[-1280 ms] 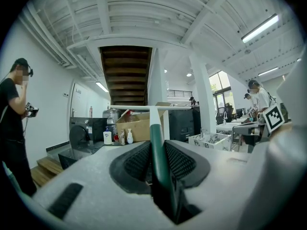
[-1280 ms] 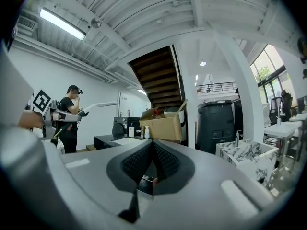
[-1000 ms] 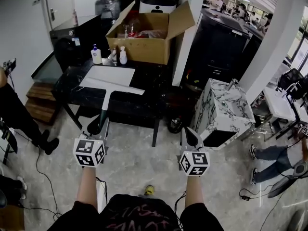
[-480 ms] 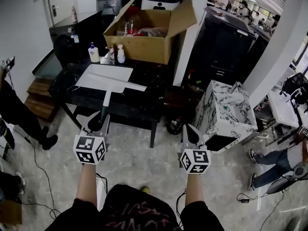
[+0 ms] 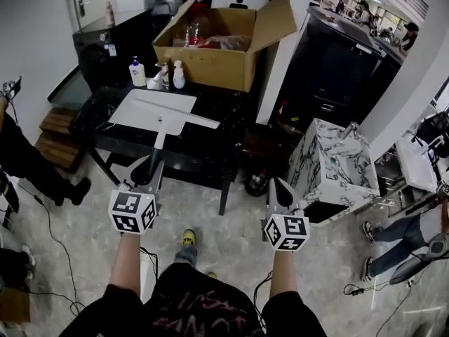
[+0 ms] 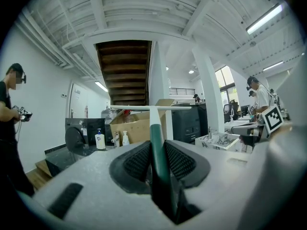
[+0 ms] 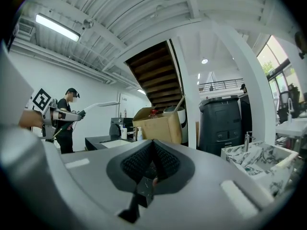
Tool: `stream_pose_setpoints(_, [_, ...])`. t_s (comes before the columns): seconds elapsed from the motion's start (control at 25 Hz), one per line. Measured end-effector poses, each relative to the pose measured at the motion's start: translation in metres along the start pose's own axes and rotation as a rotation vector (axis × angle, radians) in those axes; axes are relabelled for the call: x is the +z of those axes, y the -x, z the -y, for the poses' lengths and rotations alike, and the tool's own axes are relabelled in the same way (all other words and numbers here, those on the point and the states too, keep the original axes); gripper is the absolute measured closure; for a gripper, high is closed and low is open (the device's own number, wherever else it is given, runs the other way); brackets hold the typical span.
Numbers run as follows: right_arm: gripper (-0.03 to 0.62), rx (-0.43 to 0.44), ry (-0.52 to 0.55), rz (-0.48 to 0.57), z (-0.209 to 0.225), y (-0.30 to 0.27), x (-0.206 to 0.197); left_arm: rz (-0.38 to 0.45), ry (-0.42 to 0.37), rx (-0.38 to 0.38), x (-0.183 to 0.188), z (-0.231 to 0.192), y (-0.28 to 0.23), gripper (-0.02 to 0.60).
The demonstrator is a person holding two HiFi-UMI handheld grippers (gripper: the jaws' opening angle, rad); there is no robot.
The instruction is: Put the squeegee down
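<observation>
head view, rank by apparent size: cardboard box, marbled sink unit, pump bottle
1. cardboard box, counting its open flaps
2. marbled sink unit, close behind; it sits nearer the camera, so true order is unsure
3. pump bottle, by far the smallest

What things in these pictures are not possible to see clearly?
Squeegee handle end: left gripper view, buried inside the left tool.
Cardboard box contents: head view, too small to identify.
Pump bottle label: head view, too small to read.
</observation>
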State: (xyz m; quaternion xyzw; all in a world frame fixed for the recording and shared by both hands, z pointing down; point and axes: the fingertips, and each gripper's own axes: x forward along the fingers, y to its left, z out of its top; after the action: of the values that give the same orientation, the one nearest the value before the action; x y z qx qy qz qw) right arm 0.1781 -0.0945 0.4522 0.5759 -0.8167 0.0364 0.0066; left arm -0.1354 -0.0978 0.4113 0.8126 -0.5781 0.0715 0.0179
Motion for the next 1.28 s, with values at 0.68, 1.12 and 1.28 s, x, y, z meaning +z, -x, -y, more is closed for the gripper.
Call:
stream_pose_setpoints(0.68, [0.583,-0.019,0.011,-0.004,0.029,-0.123,0.013,-0.016,0.013,-0.05,0.006,-0.051,-0.131,0.483])
stream_pose_setpoints(1.12, [0.583,-0.091,0.014,-0.012,0.038,-0.209,0.024,-0.027,0.019,-0.134,0.016,-0.097,-0.228,0.483])
stream_pose_setpoints(1.28, [0.583,-0.112,0.013,-0.012,0.035,-0.235,0.027,-0.032,0.025,-0.157,0.014,-0.115,-0.252,0.483])
